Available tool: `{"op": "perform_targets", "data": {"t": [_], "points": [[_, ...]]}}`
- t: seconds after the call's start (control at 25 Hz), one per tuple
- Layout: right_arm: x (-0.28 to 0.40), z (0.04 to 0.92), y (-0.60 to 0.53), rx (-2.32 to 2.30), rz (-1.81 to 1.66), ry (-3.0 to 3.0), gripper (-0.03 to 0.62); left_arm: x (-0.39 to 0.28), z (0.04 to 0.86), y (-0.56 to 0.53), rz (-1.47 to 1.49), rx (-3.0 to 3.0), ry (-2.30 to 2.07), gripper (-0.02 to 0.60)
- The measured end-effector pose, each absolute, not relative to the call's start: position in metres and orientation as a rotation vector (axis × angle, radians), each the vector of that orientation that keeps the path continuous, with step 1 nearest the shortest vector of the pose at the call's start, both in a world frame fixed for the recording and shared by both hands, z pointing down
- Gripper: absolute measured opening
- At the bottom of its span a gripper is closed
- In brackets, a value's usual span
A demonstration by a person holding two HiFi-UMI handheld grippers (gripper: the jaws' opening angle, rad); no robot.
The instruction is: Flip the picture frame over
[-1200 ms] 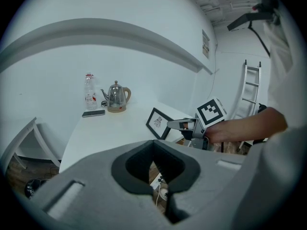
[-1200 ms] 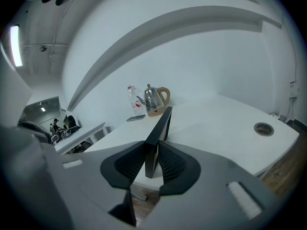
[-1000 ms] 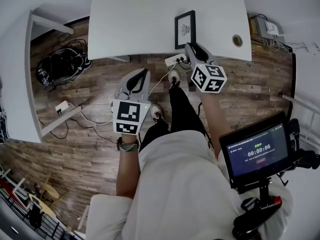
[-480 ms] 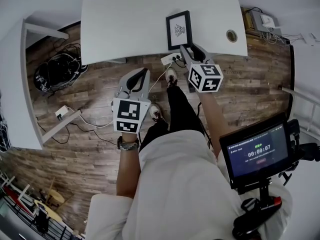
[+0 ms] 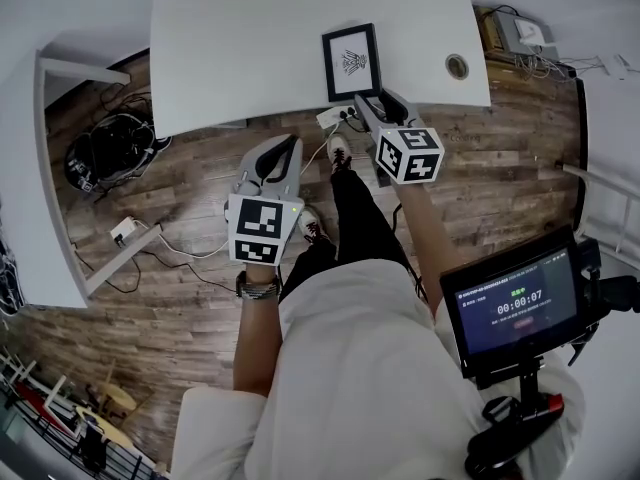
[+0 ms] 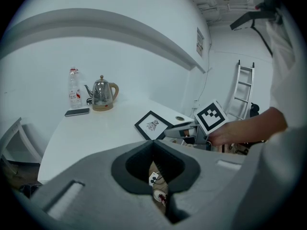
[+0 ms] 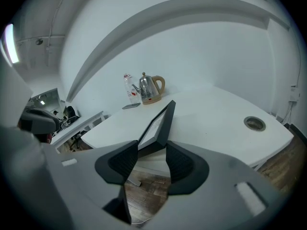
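Picture frame (image 7: 161,121) corner between right gripper (image 7: 152,150) jaws — just opening, wide.

Person wearing a white top (image 5: 350,368), black trousers (image 5: 365,223) and white sneakers (image 5: 313,226) patterned with red, plus a wristwatch (image 5: 257,288) on the left wrist; forearms uncovered.

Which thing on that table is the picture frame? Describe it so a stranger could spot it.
Find the big white table; by the edge nearest the person, left of the round cable hole, is the picture frame. It alone is a black-bordered rectangle with a small dark drawing on white.
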State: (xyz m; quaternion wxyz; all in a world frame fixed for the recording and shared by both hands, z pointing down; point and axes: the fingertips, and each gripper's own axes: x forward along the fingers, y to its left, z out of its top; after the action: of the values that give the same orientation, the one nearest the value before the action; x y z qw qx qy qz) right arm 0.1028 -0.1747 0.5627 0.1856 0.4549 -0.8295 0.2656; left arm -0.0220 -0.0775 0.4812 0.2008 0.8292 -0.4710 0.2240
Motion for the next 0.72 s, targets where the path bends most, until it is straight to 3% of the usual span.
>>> {"op": "perform_targets", "data": {"t": [0.36,0.72], "points": [[0.110,0.579,-0.168,1.239,0.771,-2.267,0.232,-0.019,0.483,-0.076,0.624,2.317,-1.292,0.002],[0.114,0.590,-0.159,1.211,0.763,-2.229,0.230,-0.019,0.484,-0.074,0.630,2.316,-1.291,0.002]]}}
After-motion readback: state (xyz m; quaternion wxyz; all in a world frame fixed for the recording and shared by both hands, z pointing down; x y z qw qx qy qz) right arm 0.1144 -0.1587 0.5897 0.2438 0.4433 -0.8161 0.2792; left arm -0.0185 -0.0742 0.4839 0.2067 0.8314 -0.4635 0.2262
